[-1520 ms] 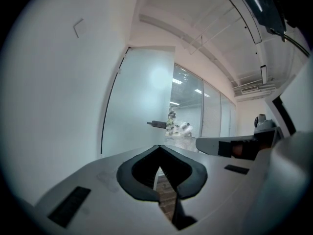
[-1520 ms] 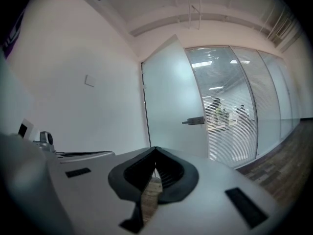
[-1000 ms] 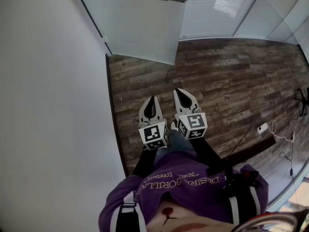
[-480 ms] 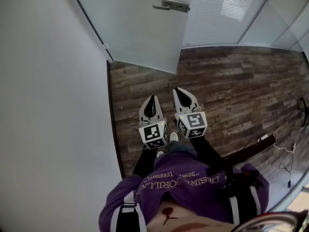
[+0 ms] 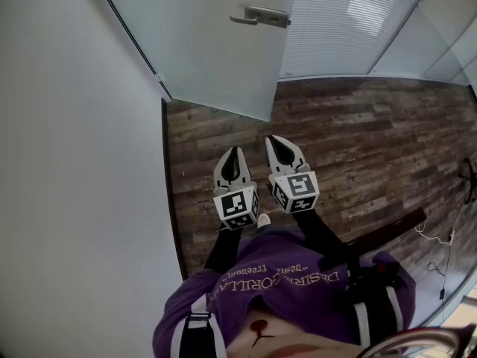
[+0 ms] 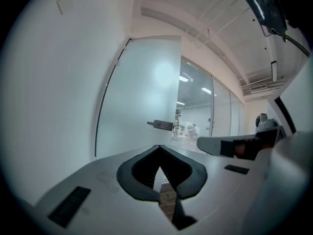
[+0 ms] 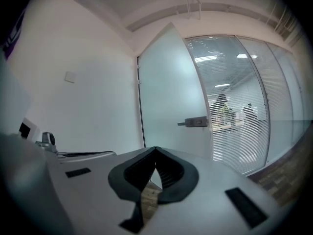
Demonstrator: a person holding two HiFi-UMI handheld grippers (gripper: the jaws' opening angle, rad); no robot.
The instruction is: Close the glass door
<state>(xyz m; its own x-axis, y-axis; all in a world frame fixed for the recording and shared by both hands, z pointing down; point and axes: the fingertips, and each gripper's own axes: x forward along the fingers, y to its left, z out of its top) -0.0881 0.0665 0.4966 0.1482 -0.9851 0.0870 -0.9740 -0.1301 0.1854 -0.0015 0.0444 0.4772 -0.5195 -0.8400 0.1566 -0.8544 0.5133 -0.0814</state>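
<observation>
Nearest, the left gripper [image 5: 235,152] and right gripper [image 5: 274,142] sit side by side, both closed and empty, pointing toward 12 o'clock. Well ahead at 12 o'clock, the frosted glass door [image 5: 216,43] stands swung open beside the white wall [image 5: 74,162], its handle [image 5: 259,16] untouched. The closing looks entirely left to do. The floor [image 5: 358,133] is wood plank, and a glass partition [image 5: 343,21] with blinds stands at 1 o'clock.

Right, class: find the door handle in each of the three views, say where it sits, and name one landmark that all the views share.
Head view: the door handle is at the top, slightly right of centre.
Left gripper view: the handle is near the centre of the picture.
Right gripper view: the handle is right of centre, at mid height.
Shared landmark: the striped glass wall, just right of the handle.
</observation>
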